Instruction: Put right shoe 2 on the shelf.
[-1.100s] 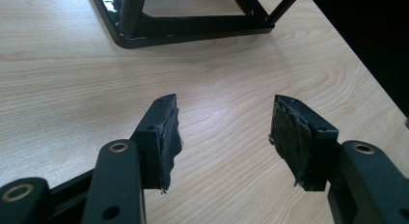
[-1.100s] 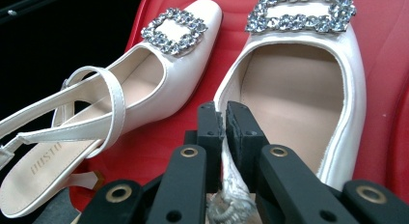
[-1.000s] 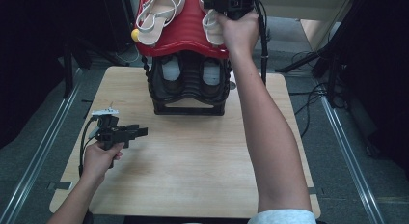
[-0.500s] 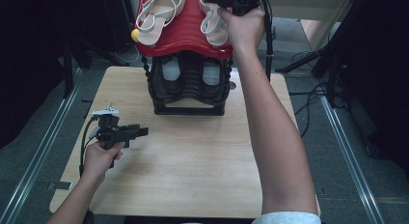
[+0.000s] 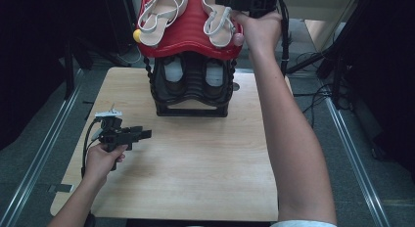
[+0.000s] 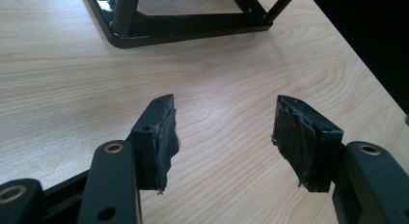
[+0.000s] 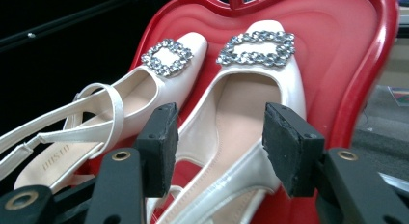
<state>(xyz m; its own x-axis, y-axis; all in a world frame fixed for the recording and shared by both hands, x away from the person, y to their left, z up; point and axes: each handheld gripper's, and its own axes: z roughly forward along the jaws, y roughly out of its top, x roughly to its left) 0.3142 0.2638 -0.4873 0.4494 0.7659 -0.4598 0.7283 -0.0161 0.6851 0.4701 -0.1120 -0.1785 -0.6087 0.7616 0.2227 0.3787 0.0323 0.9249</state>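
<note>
Cream satin shoe on red tray, between the open right tool's jaws, ungripped.

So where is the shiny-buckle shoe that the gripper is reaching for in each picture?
High view: the shoe lies top centre, on the right side of the red tray, beside the right gripper.
Right gripper view: the shoe sits in the middle, between the open jaws.
Left gripper view: wooden table, no shoe.
Shared landmark: the red tray.
</note>
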